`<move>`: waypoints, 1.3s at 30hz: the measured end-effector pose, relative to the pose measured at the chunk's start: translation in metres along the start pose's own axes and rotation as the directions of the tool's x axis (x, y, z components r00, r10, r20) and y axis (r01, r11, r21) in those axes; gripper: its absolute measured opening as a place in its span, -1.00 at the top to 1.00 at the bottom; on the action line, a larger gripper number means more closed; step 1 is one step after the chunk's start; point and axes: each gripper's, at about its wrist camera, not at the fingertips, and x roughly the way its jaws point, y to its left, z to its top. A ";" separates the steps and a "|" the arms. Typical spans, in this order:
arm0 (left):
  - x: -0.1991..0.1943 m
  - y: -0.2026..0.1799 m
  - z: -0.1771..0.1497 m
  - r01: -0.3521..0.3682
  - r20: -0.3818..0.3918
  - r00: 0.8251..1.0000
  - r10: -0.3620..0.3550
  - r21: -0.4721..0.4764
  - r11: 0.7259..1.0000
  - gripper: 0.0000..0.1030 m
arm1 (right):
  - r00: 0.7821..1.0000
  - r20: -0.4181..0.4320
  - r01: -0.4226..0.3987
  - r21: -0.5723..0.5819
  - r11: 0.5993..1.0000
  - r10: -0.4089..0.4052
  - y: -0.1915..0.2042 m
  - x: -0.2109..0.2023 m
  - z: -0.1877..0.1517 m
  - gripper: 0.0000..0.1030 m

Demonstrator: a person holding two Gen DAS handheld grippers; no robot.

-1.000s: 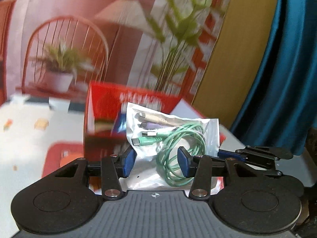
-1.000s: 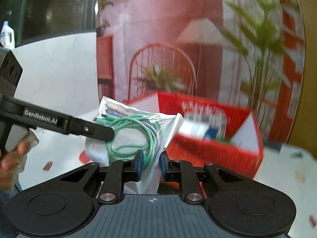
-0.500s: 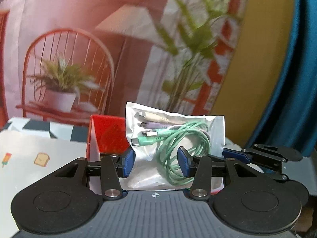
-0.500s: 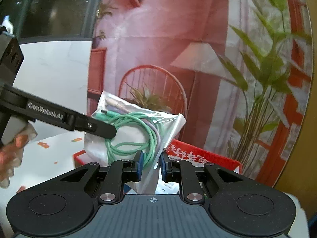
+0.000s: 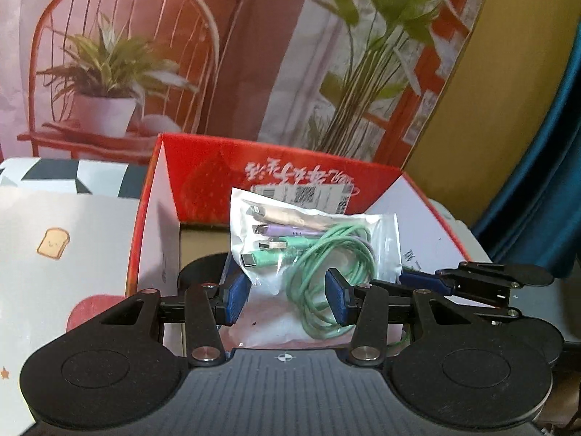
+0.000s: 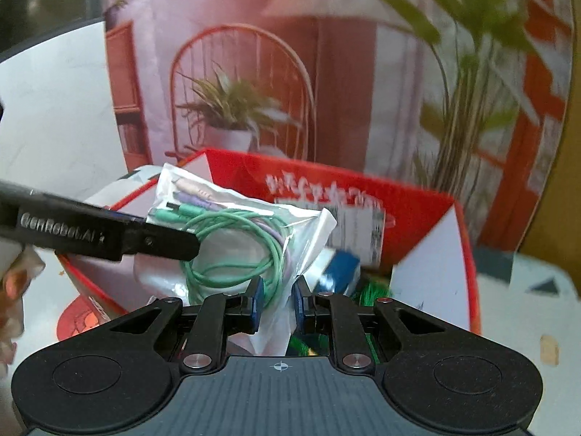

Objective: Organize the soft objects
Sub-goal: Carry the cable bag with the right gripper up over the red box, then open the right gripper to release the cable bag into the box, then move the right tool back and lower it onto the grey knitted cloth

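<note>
Your left claw (image 5: 287, 299) grips a clear plastic bag (image 5: 316, 250) across its lower part, one blue pad on each side with the plastic bunched between them. Inside the bag you carry a coiled green cable (image 5: 326, 283) and four connector plugs in beige, purple and green, stacked at the upper left of the bag.

Your right claw (image 6: 277, 303) is clenched on the same bag (image 6: 232, 239), pinching its lower right edge between nearly closed pads. In the left wrist view, that claw (image 5: 472, 283) reaches in from the right, level with the bag's side. In the right wrist view, the left claw's black finger (image 6: 109, 234) crosses the bag from the left, and fingers of your hand (image 6: 14, 283) show at the left edge.

The bag hangs between both claws directly over an open red cardboard box (image 5: 283, 170); whether it touches anything inside the box cannot be told. The box carries white lettering and a barcode label (image 5: 301, 194) on its far wall. Within it, the right wrist view shows a blue item (image 6: 341, 269) and something green (image 6: 374, 290), both blurred.

The box stands on a white surface (image 5: 54, 290) printed with small motifs, including a slice of toast (image 5: 53, 242). Behind it hangs a backdrop (image 5: 145, 54) picturing a chair and potted plants.
</note>
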 end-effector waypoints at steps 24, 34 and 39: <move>-0.094 -0.024 -0.042 -0.042 0.190 0.982 0.018 0.122 0.992 -0.35 | 0.972 0.233 0.005 0.110 0.994 -0.031 0.002 -0.089 -0.039 0.40; -0.124 -0.003 -0.120 -0.059 0.116 0.992 0.057 0.015 0.998 -0.35 | 0.985 0.172 -0.009 0.090 0.996 -0.007 0.021 -0.140 -0.101 0.37; -0.123 0.011 -0.154 -0.101 0.053 0.993 0.103 -0.051 0.994 -0.35 | 0.999 0.042 -0.037 0.107 0.994 0.033 0.031 -0.149 -0.143 0.18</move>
